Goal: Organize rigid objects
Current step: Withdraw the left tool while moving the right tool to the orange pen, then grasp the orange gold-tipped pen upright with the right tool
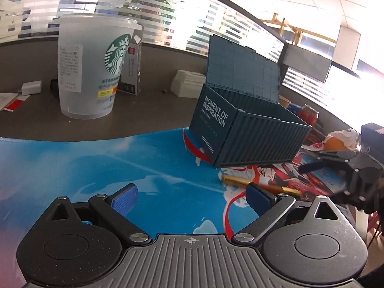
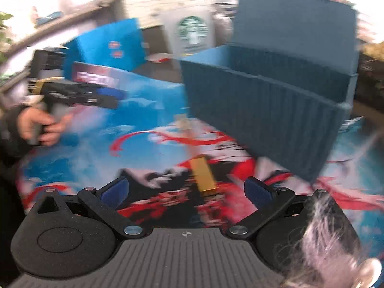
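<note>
I see the grey surface (image 1: 148, 120) spread under a printed blue-and-red mat (image 1: 124, 168) ahead of my left claw (image 1: 192, 199). Ahead and to the right of that claw, the teal container box (image 1: 249, 132) sits on the mat with its lid up. Further ahead on the left stands a clear Starbucks cup (image 1: 91, 69), with a small carton (image 1: 133, 69) just behind it. The gold bar (image 1: 240, 182) lies flat on the mat, just ahead of my left claw's right fingertip and near the box's front. My left claw is released, its blue pads (image 1: 126, 199) wide apart and holding nothing. My right claw (image 2: 187, 189) is released too; the gold bar lies between its fingertips, a bit past them, though this view is blurred.
</note>
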{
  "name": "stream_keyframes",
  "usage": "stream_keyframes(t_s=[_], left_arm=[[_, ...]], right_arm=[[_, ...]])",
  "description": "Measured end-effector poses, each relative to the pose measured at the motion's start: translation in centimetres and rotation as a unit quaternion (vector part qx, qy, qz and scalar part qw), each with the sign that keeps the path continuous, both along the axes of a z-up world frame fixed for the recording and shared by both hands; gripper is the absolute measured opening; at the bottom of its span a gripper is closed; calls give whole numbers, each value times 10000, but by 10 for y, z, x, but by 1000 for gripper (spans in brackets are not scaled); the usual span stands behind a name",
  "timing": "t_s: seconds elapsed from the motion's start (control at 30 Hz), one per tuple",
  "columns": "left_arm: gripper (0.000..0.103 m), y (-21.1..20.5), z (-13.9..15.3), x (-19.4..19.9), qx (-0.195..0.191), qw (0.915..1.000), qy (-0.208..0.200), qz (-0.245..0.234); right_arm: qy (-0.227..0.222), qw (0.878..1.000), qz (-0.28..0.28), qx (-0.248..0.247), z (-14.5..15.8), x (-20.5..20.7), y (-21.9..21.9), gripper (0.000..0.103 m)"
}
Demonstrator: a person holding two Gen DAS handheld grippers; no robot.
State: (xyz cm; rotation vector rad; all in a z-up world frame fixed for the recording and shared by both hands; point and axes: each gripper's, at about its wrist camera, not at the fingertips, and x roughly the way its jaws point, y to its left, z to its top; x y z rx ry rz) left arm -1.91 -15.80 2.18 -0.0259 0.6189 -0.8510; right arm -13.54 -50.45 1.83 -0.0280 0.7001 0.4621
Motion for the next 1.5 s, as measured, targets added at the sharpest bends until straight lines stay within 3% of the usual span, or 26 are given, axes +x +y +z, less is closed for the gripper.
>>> stream_keyframes(t_s=[0.1, 0.3, 0.43, 0.53, 0.63, 0.7, 0.73, 0.87, 1.17, 1.5], left_arm=[[101, 2, -1, -1, -5, 9999, -54, 91], [101, 11, -5, -6, 4, 9997, -55, 231], [101, 21, -5, -8, -57, 9994, -52, 350], [102, 30, -4, -9, -128, 9987, -88, 494], [102, 40, -4, -8, -241, 9979, -32, 604], [102, 44, -4, -7, -305, 9972, -3, 682], [102, 46, -4, -7, -320, 9969, 3, 714], [103, 49, -5, -7, -315, 9964, 29, 785], [103, 40, -5, -14, -56, 9971, -174, 741], [103, 31, -9, -18, 306, 9958, -274, 815]], right_arm=[[-33, 10000, -58, 32, -1, 7, 7, 103], [209, 9957, 894, -158, -9, 16, 56, 100], [169, 9910, 1291, -307, -10, 16, 81, 76], [92, 9876, 1392, -720, -12, 14, 101, 75], [234, 9863, 1527, -580, -9, 14, 111, 67], [173, 9852, 1525, -766, -9, 10, 121, 66], [93, 9847, 1505, -868, -9, 7, 127, 63], [131, 9869, 1365, -855, -5, 0, 138, 22], [265, 9843, 1356, -1095, 0, -2, 151, 11], [237, 9792, 1292, -1545, 3, -7, 167, 9]])
